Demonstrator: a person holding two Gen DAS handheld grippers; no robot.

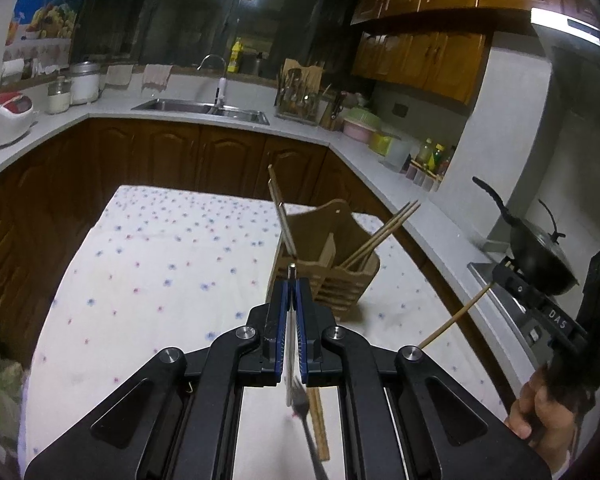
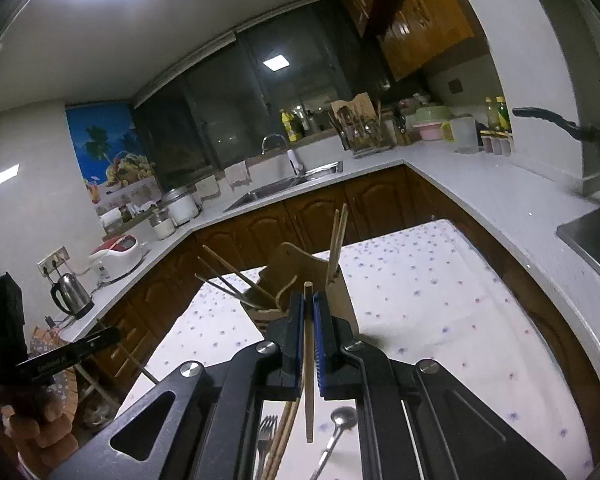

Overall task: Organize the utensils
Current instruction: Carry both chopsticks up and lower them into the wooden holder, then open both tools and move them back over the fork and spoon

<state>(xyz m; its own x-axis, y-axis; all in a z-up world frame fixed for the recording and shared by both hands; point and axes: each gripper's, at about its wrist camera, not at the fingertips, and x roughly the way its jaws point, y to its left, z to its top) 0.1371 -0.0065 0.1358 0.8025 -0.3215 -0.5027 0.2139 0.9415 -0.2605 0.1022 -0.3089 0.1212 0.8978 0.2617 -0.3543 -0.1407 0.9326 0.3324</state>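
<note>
Landmark here is the wooden utensil holder (image 1: pixel 326 256) sitting on the flowery tablecloth (image 1: pixel 160 264). The left gripper (image 1: pixel 293 280) is clenching a metal utensil handle (image 1: pixel 291 267), its tip poking out just past the pads right in front of the holder; I can't tell which utensil it is. A fork (image 1: pixel 300 404) is showing under the gripper, on the near side of the holder. The right gripper (image 2: pixel 309 300) is pinching a single wooden chopstick (image 2: pixel 308 368), hanging nearly upright just short of the holder. More chopsticks (image 1: pixel 380 236) are already leaning out of the holder's compartments. A spoon (image 2: pixel 338 428) and another chopstick bundle (image 2: pixel 282 436) are lying on the cloth nearer than the holder.
</note>
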